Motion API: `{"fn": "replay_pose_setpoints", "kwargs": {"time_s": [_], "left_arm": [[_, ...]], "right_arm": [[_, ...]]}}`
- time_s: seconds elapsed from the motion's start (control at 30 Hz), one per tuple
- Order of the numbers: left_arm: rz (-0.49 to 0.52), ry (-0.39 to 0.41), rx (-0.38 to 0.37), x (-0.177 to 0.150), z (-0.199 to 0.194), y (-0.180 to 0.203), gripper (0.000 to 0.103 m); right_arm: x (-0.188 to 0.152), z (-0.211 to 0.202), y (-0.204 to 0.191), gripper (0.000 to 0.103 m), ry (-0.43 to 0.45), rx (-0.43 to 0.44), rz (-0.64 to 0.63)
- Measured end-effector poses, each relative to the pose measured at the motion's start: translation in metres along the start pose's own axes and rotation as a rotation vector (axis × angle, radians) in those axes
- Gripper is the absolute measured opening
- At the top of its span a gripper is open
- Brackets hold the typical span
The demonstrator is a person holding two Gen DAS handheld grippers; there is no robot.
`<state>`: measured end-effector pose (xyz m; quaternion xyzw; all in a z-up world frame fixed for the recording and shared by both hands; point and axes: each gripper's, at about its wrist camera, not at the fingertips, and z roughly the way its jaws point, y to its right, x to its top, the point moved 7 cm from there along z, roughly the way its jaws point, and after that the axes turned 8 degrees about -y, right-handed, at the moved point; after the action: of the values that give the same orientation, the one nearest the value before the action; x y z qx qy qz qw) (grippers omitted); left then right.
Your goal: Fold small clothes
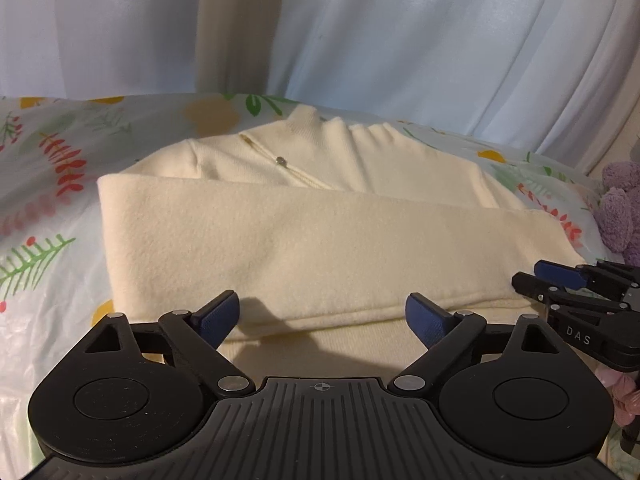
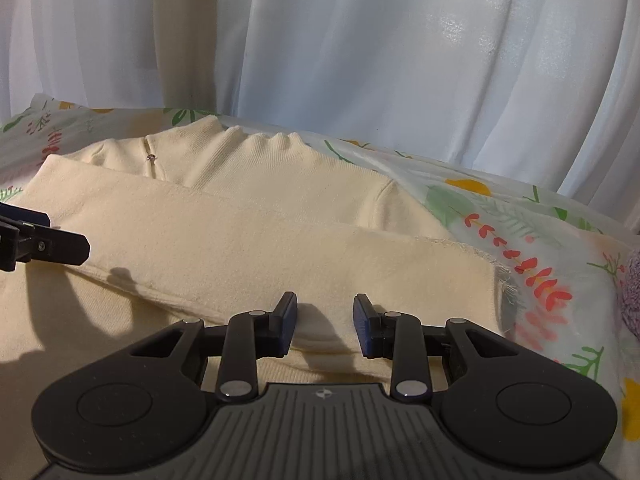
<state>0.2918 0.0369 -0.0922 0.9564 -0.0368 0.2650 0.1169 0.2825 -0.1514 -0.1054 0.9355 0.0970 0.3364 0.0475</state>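
Note:
A cream zip-neck sweater (image 1: 320, 232) lies on the bed with its collar toward the curtain. Its lower half is folded up over the chest, and the fold edge runs just in front of both grippers. My left gripper (image 1: 322, 314) hovers over that near edge with its blue pads wide apart and nothing between them. To its right, my right gripper (image 1: 536, 276) comes in from the side. In the right wrist view the sweater (image 2: 240, 240) fills the middle, and my right gripper (image 2: 326, 312) stands open with a narrow gap over the fold edge. The left gripper's fingers (image 2: 60, 246) show at the left edge.
The sweater rests on a white floral bedsheet (image 2: 520, 240). White curtains (image 1: 400, 40) hang close behind the bed. A purple fluffy toy (image 1: 620, 208) sits at the right side, and something pink (image 1: 624, 396) lies below it.

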Motion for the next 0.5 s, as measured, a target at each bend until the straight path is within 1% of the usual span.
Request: {"fn": "replay_pose_setpoints", "kwargs": {"time_s": [0.07,0.1,0.17,0.23,0.33,0.4,0.5], "left_arm": [[-0.026,-0.010,-0.018,-0.018,-0.018,-0.008,0.094],[-0.033,-0.019,-0.024,-0.028,-0.026,-0.011,0.094],[-0.053,-0.040,-0.016,-0.058,-0.047,-0.022,0.094],[-0.072,-0.055,0.013,-0.088,-0.067,-0.032,0.094],[-0.121,-0.087,0.049,-0.127,-0.092,-0.044,0.094],[-0.159,-0.111,0.064,-0.149,-0.105,-0.051,0.094],[-0.193,-0.163,0.042,-0.179,-0.118,-0.055,0.094]], "right_arm": [[-0.018,-0.019,-0.011,0.030,-0.046,0.090,-0.005],[-0.037,-0.032,-0.017,0.030,-0.087,0.141,0.011],[-0.068,-0.055,-0.025,0.030,-0.134,0.191,-0.005],[-0.102,-0.082,-0.024,0.032,-0.162,0.181,0.004],[-0.145,-0.115,-0.007,0.034,-0.214,0.162,0.115],[-0.169,-0.133,0.008,0.036,-0.242,0.127,0.179],[-0.192,-0.151,0.026,0.044,-0.253,0.082,0.228]]}}
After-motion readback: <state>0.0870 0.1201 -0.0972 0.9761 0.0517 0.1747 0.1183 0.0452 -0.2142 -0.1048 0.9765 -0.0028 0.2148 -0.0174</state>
